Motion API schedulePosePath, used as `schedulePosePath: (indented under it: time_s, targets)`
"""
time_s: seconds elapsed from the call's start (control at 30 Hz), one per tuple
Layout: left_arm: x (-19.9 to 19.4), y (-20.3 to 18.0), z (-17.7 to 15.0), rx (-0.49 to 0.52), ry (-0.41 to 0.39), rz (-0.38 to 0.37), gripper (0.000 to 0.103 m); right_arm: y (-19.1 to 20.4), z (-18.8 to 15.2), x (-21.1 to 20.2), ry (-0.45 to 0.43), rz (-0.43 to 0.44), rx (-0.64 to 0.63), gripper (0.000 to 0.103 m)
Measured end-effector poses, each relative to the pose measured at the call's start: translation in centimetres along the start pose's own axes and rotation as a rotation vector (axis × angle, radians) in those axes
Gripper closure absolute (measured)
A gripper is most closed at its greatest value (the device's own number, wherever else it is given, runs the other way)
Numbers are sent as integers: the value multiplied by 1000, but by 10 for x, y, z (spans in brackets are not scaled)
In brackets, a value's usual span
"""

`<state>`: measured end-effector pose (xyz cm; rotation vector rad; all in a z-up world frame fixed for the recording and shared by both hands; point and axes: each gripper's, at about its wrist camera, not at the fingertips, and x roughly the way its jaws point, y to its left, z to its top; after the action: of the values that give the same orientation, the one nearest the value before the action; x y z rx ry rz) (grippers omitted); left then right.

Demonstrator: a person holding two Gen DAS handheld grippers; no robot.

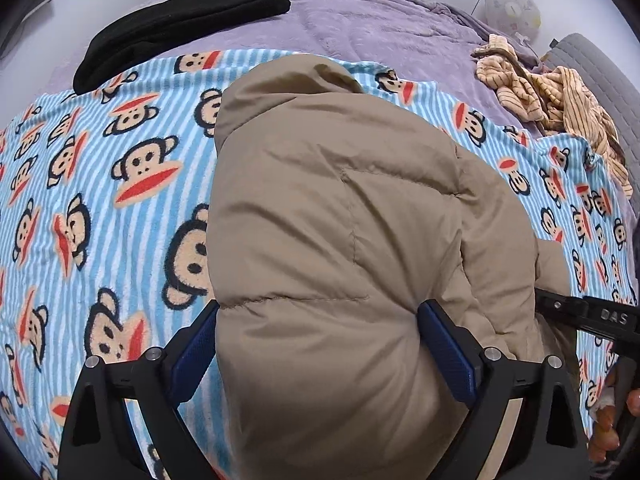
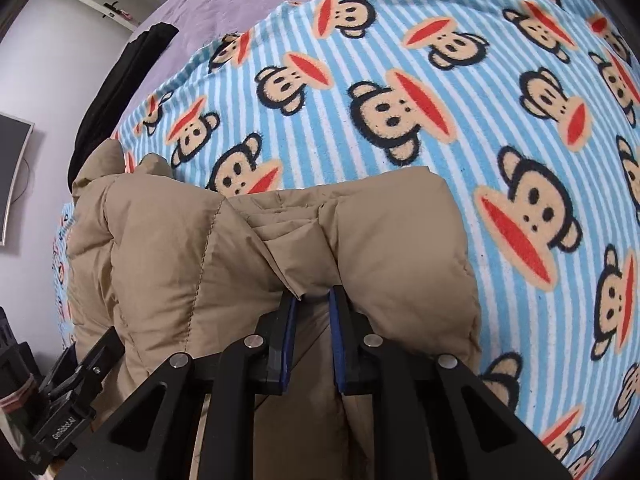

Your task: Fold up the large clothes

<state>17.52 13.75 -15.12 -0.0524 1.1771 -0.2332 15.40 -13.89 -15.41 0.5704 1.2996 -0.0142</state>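
Note:
A tan puffer jacket (image 1: 340,240) lies folded on a blue striped monkey-print blanket (image 1: 100,200); it also shows in the right wrist view (image 2: 200,260). My left gripper (image 1: 320,320) is wide, its blue pads (image 1: 444,344) against both sides of a thick fold of the jacket. My right gripper (image 2: 312,300) is shut on a bunched edge of the jacket. The right gripper also shows at the jacket's right side in the left wrist view (image 1: 580,316).
The blanket (image 2: 440,100) covers a purple bedspread (image 1: 380,24). A folded black garment (image 1: 180,20) lies at the back left, a crumpled striped beige garment (image 1: 552,96) at the back right, a round pillow (image 1: 512,8) beyond. A monitor (image 2: 12,176) hangs on the wall.

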Motion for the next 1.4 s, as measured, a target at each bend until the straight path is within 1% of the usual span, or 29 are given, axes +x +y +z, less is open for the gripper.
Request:
schedulePosePath:
  time_s: [0.07,0.13,0.23,0.33,0.43,0.53,0.67,0.73,0.87,1.03,1.17,1.27,1.4]
  targets:
    - [0,3,-1,-18,-1,-6,7,3,-6,-14,3,-3,-6,83]
    - [-2,2,-3,-20,-6,-2,7,9,-19,-36,-8,8,-38,83]
    - [-10,-1,-4,-3,-17,25,7,17,-46,-68,-34,13,-100,83]
    - [-27,-2,-9,19,-28,50,7,24,-77,-89,-40,15,-153,83]
    - [-51,7,-21,23,-48,47,7,28,-102,-99,-40,10,-173,83]
    - [-70,16,-42,9,-40,38,7,23,-118,-94,-10,7,-157,83]
    - [-71,19,-75,14,19,31,7,8,-126,-74,47,23,-82,83]
    - [-70,17,-84,14,44,39,7,3,-127,-67,65,28,-55,83]
    - [-77,14,-92,14,47,42,7,4,-128,-62,88,6,-46,83]
    - [-86,11,-92,41,51,46,7,8,-134,-79,76,1,-52,81]
    - [-98,9,-94,50,46,55,7,4,-141,-95,56,1,-35,70]
    - [-108,7,-95,39,39,63,7,2,-145,-105,45,-3,-33,66]
    - [-121,5,-98,15,26,82,7,4,-145,-115,33,-10,-54,58]
